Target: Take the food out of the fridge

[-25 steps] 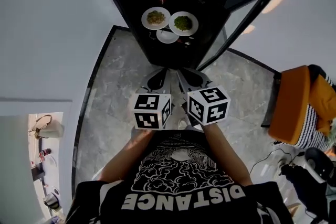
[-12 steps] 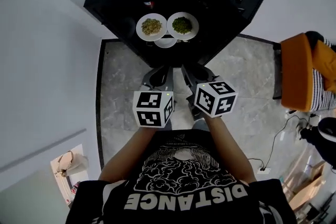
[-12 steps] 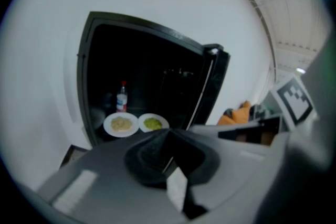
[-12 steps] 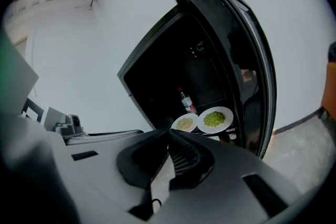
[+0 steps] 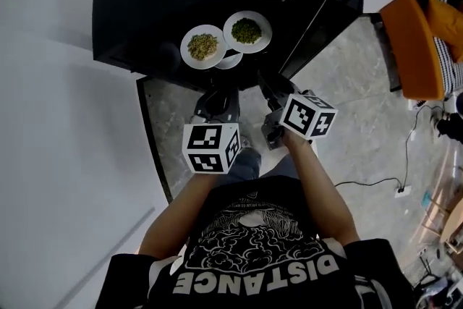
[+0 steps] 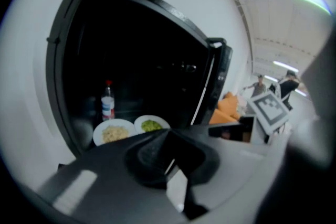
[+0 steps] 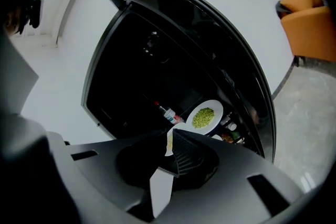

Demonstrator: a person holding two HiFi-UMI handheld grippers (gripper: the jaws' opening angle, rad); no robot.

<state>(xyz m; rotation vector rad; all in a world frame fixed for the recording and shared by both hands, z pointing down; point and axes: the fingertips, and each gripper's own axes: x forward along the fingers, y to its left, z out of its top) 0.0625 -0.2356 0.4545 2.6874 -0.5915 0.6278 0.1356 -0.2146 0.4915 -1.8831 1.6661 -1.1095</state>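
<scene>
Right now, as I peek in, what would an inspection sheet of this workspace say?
Surface: grey stone-look floor; the food sits on a shelf inside the black fridge, whose door is open.
Job's things: plate of pale food and plate of green food side by side; smaller plate partly hidden between them; bottle behind.
Clutter: small items in the door shelf, too small to tell.
Grippers: left tongs shut, empty; right tongs shut, empty; both short of the plates.
Cables: one cable across the floor to a socket.
Surroundings: white wall, orange chair, people far off.
</scene>
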